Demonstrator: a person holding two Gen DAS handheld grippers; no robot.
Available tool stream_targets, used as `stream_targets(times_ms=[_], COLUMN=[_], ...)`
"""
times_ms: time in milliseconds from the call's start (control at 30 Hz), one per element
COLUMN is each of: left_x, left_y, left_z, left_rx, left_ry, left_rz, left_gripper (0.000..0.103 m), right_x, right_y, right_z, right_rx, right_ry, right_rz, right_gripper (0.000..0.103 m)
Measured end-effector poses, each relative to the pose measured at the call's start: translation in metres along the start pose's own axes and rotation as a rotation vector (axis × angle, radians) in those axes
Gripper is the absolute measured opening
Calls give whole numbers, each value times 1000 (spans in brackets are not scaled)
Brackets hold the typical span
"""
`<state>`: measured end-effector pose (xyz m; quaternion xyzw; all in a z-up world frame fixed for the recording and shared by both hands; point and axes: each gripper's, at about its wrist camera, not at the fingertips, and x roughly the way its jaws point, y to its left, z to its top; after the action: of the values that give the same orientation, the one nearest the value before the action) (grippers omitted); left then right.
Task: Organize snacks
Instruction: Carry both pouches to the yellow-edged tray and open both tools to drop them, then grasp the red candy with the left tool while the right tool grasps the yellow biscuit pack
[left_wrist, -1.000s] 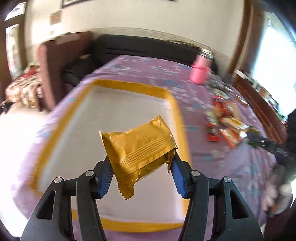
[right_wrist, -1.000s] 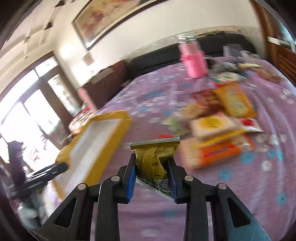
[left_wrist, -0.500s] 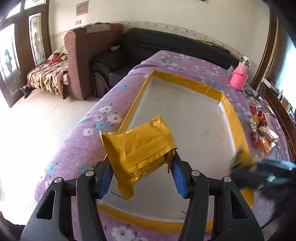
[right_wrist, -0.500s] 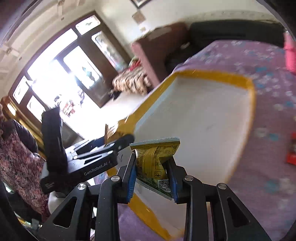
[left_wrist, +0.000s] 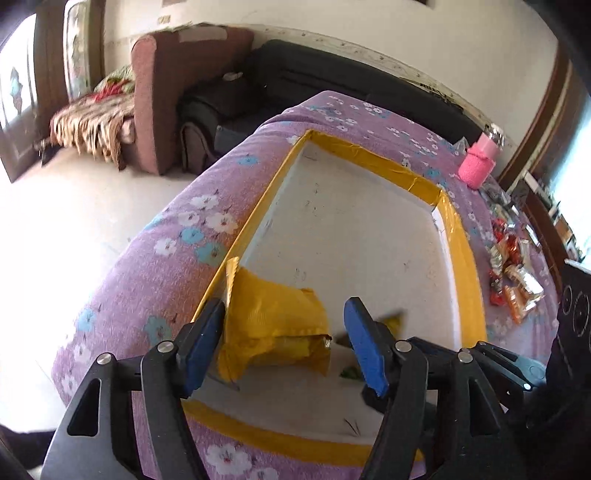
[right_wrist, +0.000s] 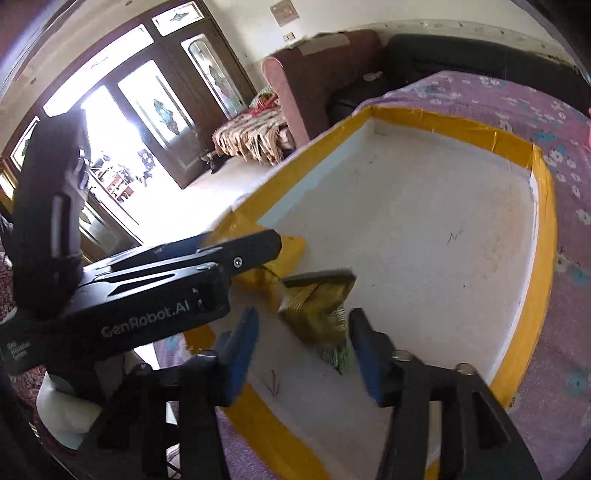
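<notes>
A white tray with a yellow taped rim (left_wrist: 469, 266) lies on the purple flowered tablecloth. An orange-yellow snack packet (left_wrist: 277, 317) rests in the tray's near left corner between the blue pads of my left gripper (left_wrist: 284, 343), whose jaws are opening; the right pad stands clear of it. In the right wrist view, a gold-green packet (right_wrist: 317, 306) lies loose on the tray (right_wrist: 543, 236) floor between the pads of my right gripper (right_wrist: 303, 350), whose jaws are also opening. The left gripper (right_wrist: 273, 247) reaches in from the left beside it, over the orange-yellow packet (right_wrist: 291, 247).
Several loose snack packets (left_wrist: 513, 273) lie on the cloth right of the tray. A pink bottle (left_wrist: 480, 166) stands at the far right. The table's edge drops off to the left, with an armchair (left_wrist: 166, 85) and a black sofa (left_wrist: 295, 77) beyond.
Both grippers have moved over the tray's near left corner and opened their jaws. The orange-yellow packet and the gold-green packet, held before, now sit in the tray.
</notes>
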<state>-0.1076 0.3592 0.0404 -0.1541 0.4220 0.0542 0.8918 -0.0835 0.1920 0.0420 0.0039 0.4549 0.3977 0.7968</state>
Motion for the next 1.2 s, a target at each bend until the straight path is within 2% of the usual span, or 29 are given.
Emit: stream_targets(times_ms=[133, 200, 300, 367, 433, 567, 633, 800, 967, 1100, 1200], left_x=[-26, -43, -65, -75, -81, -74, -68, -53, -41, -25, -5], left_y=[9, 8, -6, -19, -36, -69, -81, -115, -157, -187, -211], left_z=[-8, -15, -21, -23, -23, -24, -26, -33, -38, -38, -33], left_rx=[-85, -106, -73, -39, -2, 48, 70, 111, 168, 209, 231], left_ry=[-58, -113, -185, -210, -220, -170, -139, -61, 6, 41, 77], left_rz=[-69, -107, -154, -208, -260, -317, -321, -341, -328, -295, -274], left_gripper=[69, 72, 75, 80, 81, 81, 81, 81, 81, 81, 81], right_x=[-27, -44, -73, -94, -112, -146, -164, -200, -203, -171, -154], right_y=[-1, -5, -12, -25, -49, -125, -166, -244, -285, -299, -292], right_z=[-6, -12, -23, -34, -43, -55, -62, -72, -47, -23, -21], right_rx=[2, 4, -8, -15, 9, 166, 254, 424, 439, 399, 326], right_ry=[-63, -104, -185, -252, -284, -255, -258, -300, -329, -205, -154], right_rz=[7, 0, -65, -114, -173, -269, -335, -413, -455, -490, -555], right_gripper=[57, 57, 62, 73, 76, 76, 76, 77, 78, 78, 79])
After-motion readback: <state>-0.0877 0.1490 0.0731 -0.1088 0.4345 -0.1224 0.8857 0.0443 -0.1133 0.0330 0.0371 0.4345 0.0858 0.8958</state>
